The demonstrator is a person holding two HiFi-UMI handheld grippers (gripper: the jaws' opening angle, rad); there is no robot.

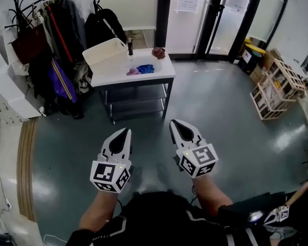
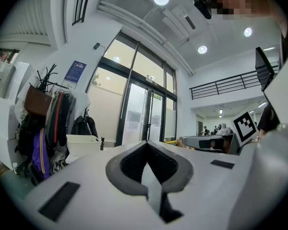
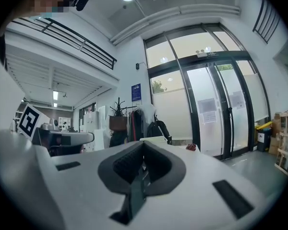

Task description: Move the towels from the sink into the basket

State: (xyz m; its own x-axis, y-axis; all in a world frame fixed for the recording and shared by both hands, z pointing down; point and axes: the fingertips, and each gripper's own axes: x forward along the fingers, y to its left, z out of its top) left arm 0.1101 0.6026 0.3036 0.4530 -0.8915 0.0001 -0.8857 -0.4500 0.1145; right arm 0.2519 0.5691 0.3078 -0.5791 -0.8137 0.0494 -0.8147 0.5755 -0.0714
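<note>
Across the room stands a white sink table (image 1: 108, 78). In its basin lie a blue towel (image 1: 146, 68) and a pink towel (image 1: 133, 72). A dark red towel (image 1: 158, 52) sits on the counter at the far right corner, also seen as a small red lump (image 3: 191, 147). The white basket (image 1: 103, 50) rests on the table's left end, next to the faucet (image 1: 130, 47). My left gripper (image 1: 126, 131) and right gripper (image 1: 175, 123) hang side by side close to my body, well short of the table. Both are shut with nothing between the jaws.
A coat rack with bags and jackets (image 1: 56, 29) stands left of the table. Glass doors (image 1: 205, 14) are behind it, and wooden crates (image 1: 274, 88) sit at the right. Grey floor (image 1: 215, 111) lies between me and the table.
</note>
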